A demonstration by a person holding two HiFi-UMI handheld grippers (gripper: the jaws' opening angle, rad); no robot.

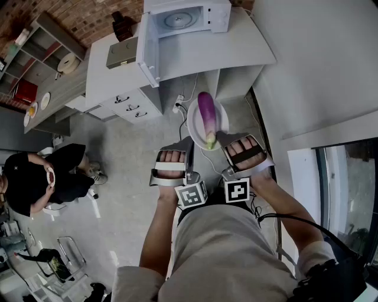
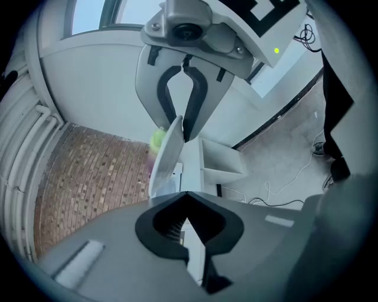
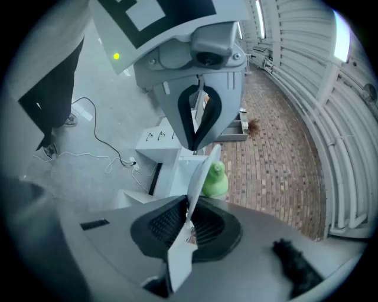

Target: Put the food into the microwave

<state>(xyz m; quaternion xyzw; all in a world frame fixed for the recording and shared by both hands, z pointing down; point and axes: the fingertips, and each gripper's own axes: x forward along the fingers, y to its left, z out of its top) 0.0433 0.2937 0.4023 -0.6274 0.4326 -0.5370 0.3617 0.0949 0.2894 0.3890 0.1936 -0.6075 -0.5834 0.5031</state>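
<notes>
**Plate of eggplant held short of the open microwave**

Far ahead, a smooth white counter (image 1: 236,50) bears the boxy white microwave (image 1: 186,23), its door swung open. Nearer us, our left gripper (image 1: 188,143) and right gripper (image 1: 221,139) each pinch the thin rim of a round white plate (image 1: 193,127). A glossy purple eggplant (image 1: 207,113) lies on it.

No legible txt, brand, nr or sign in any view. Only print: b/w square code patterns on left marker cube (image 1: 192,196) and right marker cube (image 1: 237,190), w/o letters or digits. Microwave (image 1: 218,16) front panel is too small to read any label.
</notes>
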